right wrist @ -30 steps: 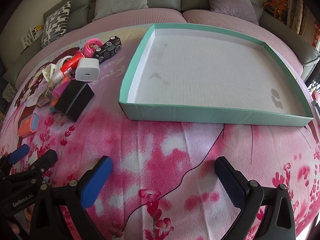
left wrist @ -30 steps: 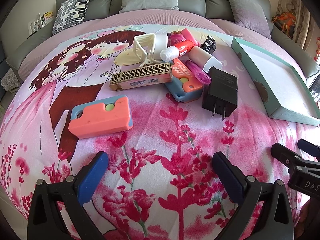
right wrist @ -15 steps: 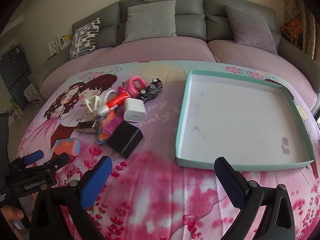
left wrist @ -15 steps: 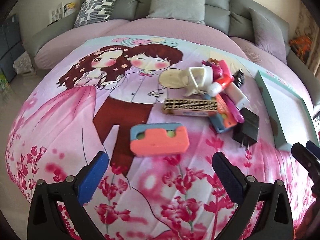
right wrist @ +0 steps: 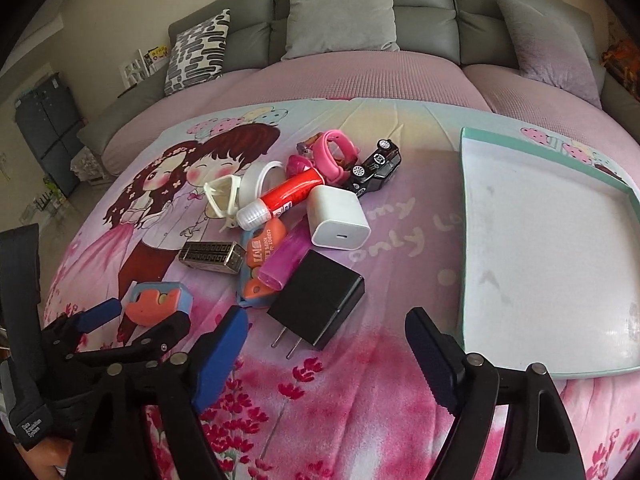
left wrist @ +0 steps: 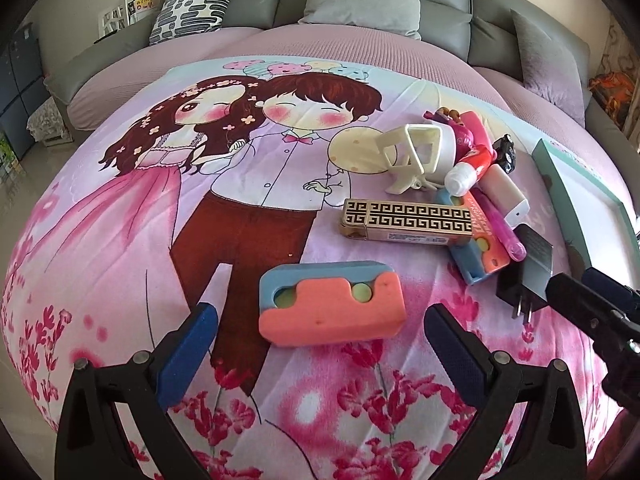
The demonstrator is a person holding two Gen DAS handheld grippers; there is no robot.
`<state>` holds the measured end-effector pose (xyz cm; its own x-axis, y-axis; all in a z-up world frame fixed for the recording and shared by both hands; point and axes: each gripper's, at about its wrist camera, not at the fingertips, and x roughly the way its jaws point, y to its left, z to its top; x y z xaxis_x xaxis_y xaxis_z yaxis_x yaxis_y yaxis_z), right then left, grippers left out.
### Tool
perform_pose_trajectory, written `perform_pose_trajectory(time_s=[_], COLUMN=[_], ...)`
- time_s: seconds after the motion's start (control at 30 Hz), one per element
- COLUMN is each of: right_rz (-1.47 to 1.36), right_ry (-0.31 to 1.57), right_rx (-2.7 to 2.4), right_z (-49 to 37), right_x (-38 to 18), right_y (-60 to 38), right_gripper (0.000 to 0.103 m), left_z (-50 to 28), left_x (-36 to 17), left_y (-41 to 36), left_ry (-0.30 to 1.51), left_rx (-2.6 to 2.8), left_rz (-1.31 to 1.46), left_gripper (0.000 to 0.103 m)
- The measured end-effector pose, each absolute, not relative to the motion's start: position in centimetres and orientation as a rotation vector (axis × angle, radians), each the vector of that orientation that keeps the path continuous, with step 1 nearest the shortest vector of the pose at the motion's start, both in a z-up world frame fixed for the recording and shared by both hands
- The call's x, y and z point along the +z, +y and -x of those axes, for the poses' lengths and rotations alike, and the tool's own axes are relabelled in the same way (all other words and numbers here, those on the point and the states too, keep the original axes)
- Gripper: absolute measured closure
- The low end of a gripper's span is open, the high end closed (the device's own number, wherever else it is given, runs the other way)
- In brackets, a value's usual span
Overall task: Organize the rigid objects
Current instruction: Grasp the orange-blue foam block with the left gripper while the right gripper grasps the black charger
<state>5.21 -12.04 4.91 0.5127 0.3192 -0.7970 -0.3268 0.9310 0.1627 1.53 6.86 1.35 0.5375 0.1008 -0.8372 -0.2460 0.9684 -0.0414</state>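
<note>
The left tool (left wrist: 320, 344) is held low with its blue-padded jaws spread wide, nothing between them. The right tool (right wrist: 326, 352) is likewise held wide open and unladen, positioned just beside the left.

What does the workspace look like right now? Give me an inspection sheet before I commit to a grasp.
Surface: cartoon-print blanket over a bed, soft and uneven.
Job's things: orange and blue block lies alone, straight ahead of the left gripper; black plug adapter ahead of the right gripper; teal tray holds nothing.
Clutter: pile with white charger, red tube, patterned box, pink watch, toy car, overlapping one another.
Grippers: both open, holding nothing.
Cables: nothing seen.
Surroundings: grey sofa with cushions behind the bed.
</note>
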Motion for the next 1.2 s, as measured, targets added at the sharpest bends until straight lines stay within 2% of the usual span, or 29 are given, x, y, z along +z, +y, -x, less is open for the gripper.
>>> perform_pose_trajectory(time_s=[0.53,0.6,0.8,0.93,1.03,1.2], right_rz=[0.050,0.058,0.042,0.036,0.033,0.043], right_ry=[0.987,0.992,1.014,1.014,1.010,1.009], right_rx=[0.359,0.356,0.344,0.334,0.325,0.305], right_z=[-6.9,-6.8,-6.4,-6.4,-6.6,-6.9], right_x=[2.2,2.2,2.2,2.4,2.6,2.6], right_y=[-10.9,-10.9,-11.9,-12.1,-12.0,-11.7], right_gripper=[0.023,0.037,0.053,0.054,0.054,0.054], left_z=[-2.3,-2.2,-1.9,-1.8,-1.8,-1.9], left_x=[0.2,0.3,0.4,0.5,0.6,0.7], left_y=[6.9,6.9,7.1,7.4,7.6,7.4], left_ry=[0.978,0.975,0.971,0.967,0.964,0.963], left_rx=[0.204,0.203,0.205,0.216,0.216,0.211], left_rz=[0.136,0.139,0.143,0.151,0.156,0.147], left_gripper=[0.001,0.001,0.004,0.006,0.013,0.017])
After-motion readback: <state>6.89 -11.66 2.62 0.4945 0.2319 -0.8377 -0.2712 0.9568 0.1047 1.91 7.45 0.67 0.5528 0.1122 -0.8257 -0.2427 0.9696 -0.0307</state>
